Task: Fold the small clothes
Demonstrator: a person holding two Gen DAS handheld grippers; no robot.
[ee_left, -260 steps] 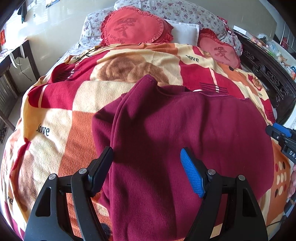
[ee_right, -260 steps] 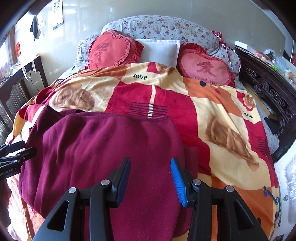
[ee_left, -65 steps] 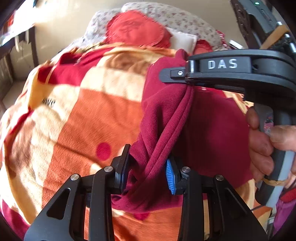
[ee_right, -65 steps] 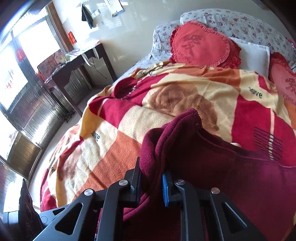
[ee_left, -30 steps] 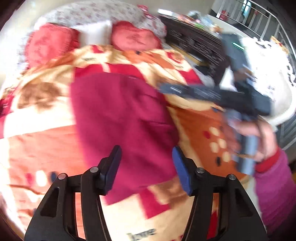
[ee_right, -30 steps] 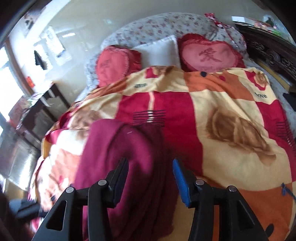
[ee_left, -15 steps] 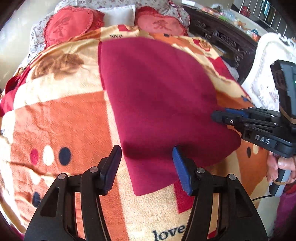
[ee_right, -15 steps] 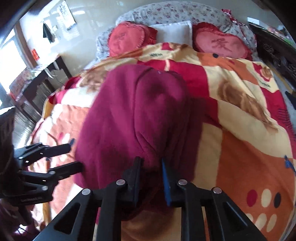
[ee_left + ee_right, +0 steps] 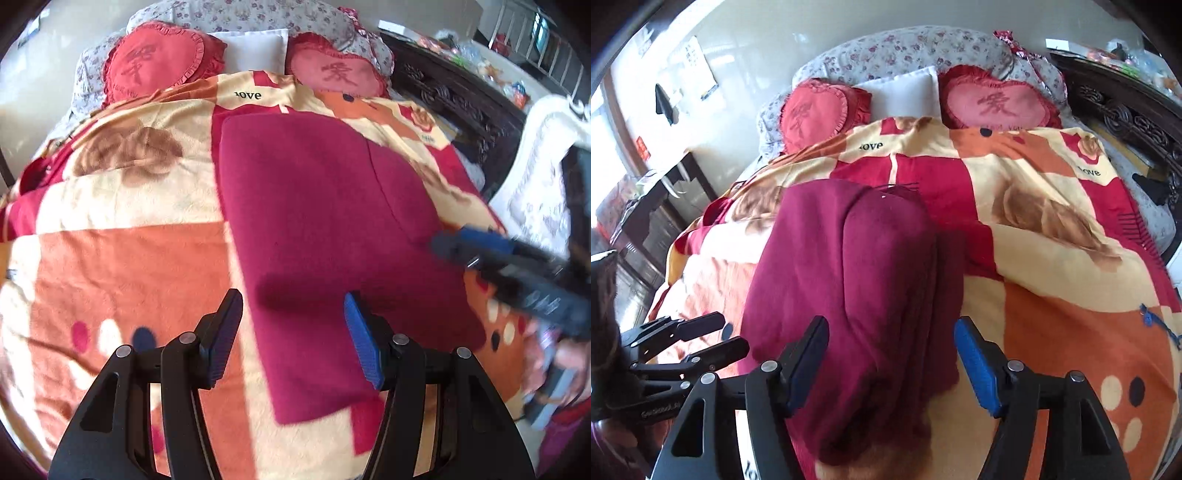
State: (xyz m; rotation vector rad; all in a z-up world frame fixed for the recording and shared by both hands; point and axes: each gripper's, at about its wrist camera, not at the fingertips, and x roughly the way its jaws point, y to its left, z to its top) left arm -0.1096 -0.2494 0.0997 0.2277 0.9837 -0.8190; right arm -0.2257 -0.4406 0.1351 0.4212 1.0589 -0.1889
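A maroon garment (image 9: 314, 206) lies folded flat in a long strip on the patterned blanket (image 9: 110, 266). My left gripper (image 9: 291, 332) is open just above the strip's near left part, pads clear of the cloth. In the right wrist view the maroon garment (image 9: 857, 277) runs away from me. My right gripper (image 9: 892, 354) hovers over its near end with jaws opening, the cloth below and between them, untouched by the pads. The right gripper (image 9: 447, 247) shows blurred at the strip's right edge, a hand (image 9: 554, 362) on it. The left gripper (image 9: 733, 332) is at the strip's left side.
Two red heart cushions (image 9: 155, 70) (image 9: 336, 74) and a white pillow (image 9: 251, 48) sit at the head of the bed. A dark carved bed frame (image 9: 454, 96) runs along the right. A dark desk (image 9: 665, 192) stands to the left of the bed.
The right gripper, shut on the garment's near edge half a second ago, has let go and its jaws stand apart. The left gripper has sunk a little closer to the cloth.
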